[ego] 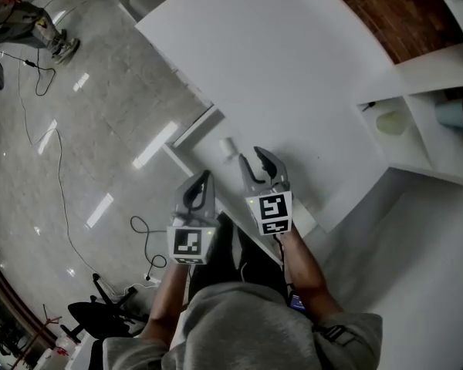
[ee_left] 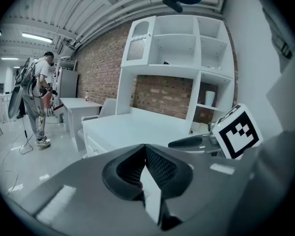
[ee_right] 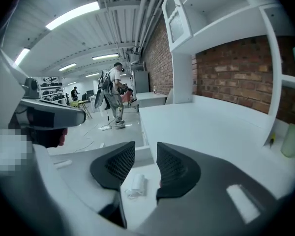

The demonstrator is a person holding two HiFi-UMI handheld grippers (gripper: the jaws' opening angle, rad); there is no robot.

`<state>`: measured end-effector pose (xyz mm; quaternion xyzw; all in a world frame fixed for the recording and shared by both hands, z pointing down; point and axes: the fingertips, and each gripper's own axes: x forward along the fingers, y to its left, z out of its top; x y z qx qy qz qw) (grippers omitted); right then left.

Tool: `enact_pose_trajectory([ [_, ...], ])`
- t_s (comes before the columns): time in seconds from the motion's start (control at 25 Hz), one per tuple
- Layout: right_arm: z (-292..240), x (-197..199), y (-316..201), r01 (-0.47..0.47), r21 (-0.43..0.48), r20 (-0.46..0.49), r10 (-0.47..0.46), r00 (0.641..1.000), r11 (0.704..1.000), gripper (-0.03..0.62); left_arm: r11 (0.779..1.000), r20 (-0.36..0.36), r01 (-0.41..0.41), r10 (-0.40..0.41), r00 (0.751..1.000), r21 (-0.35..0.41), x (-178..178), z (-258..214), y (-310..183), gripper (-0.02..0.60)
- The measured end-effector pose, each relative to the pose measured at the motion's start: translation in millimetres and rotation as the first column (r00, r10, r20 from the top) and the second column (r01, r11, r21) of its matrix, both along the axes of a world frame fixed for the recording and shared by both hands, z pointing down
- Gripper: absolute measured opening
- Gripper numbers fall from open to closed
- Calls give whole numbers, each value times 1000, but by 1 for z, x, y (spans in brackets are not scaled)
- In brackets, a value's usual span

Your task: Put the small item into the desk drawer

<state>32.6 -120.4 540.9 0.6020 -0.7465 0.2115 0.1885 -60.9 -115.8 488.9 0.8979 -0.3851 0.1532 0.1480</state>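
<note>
R gripper point(ee_right: 145, 155) jaws are standing apart, nothing btwn pads; small white item point(ee_right: 136, 185) is lying below them, just left of desk point(ee_right: 211, 127) top.

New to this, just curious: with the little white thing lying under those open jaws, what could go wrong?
The small white item lies loose in what looks like the open drawer; a hard push shut might send it rolling. The right gripper, jaws apart, hangs above it and could knock it. The left gripper sits close beside, so they might collide.

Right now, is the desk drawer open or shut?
Open: the drawer stands pulled out from the desk edge, and the small white item lies inside it.
</note>
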Motion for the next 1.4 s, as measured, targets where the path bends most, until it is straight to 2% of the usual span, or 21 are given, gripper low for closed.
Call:
enact_pose_trajectory([
  [0.6,-102,30,27,-107,168,10,107,994,980,99,988,-25,-54,59,998,147,19,-87,-3,12],
  [1.0,-145,33,61,-127,239,0,131,991,963,60,980,-9,-58,61,998,188,7,-122,18,12],
  [1.4,-151,41,97,-166,254,-7,173,985,953,17,979,-1,-61,62,998,195,-1,-131,43,12],
])
